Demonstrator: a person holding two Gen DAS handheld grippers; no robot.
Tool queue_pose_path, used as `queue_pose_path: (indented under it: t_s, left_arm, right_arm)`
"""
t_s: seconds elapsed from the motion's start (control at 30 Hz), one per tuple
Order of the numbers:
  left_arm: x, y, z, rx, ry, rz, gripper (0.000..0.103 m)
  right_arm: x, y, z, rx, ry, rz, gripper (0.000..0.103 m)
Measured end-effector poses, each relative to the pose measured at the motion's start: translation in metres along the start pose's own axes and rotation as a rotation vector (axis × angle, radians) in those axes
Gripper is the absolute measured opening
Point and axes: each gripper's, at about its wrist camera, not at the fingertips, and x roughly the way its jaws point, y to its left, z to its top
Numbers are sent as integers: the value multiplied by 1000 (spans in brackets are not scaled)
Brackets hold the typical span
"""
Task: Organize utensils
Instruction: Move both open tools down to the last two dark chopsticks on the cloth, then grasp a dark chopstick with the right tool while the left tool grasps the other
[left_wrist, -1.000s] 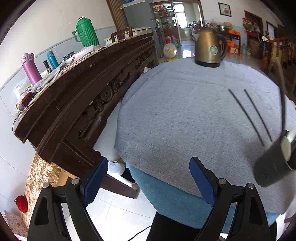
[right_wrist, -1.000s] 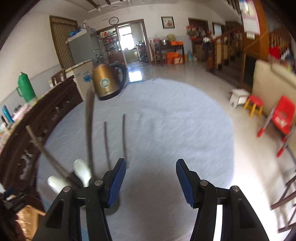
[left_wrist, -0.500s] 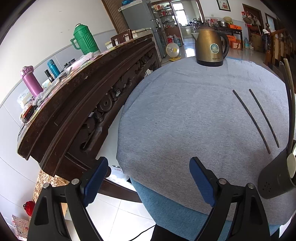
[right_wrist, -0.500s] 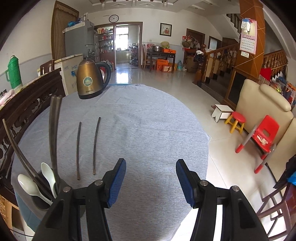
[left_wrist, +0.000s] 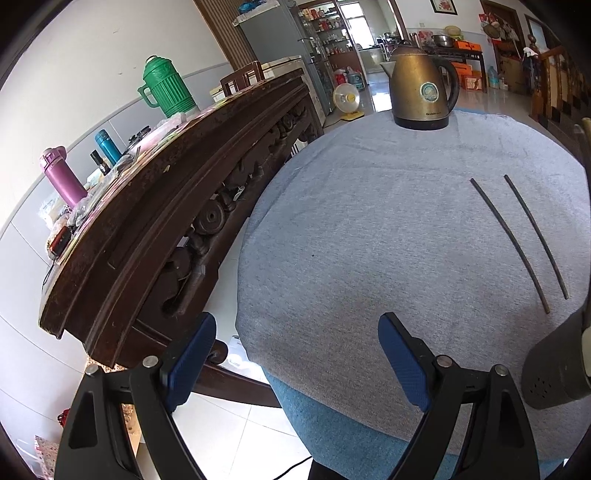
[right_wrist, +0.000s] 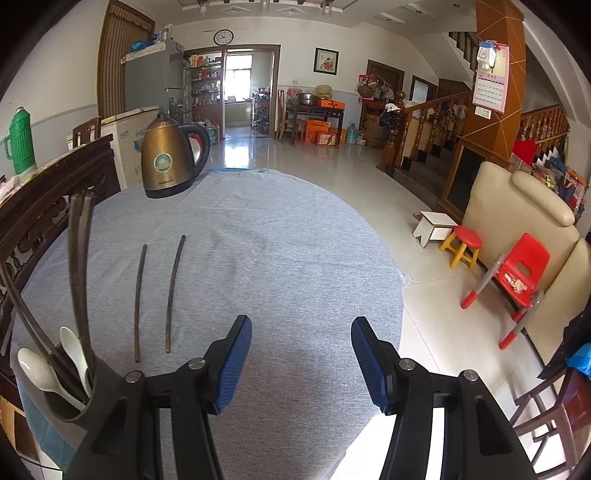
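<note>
Two thin, stiff, light chopsticks lie side by side on the gray-clothed bench just right of the near-left holder, probably slippery, best pinched mid-length, while both the left claw and right claw gape empty.

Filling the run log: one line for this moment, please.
left claw: open, empty | right claw: open, empty | two chopsticks: on grey cloth | holder: spoons, chopsticks inside
</note>
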Motion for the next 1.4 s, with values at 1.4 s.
queue_pose_path:
  t_s: [1.4]
  left_arm:
    - [123, -89, 145, 63, 116, -437, 86]
  right_arm:
    - [192, 94, 87, -39, 300, 382, 60]
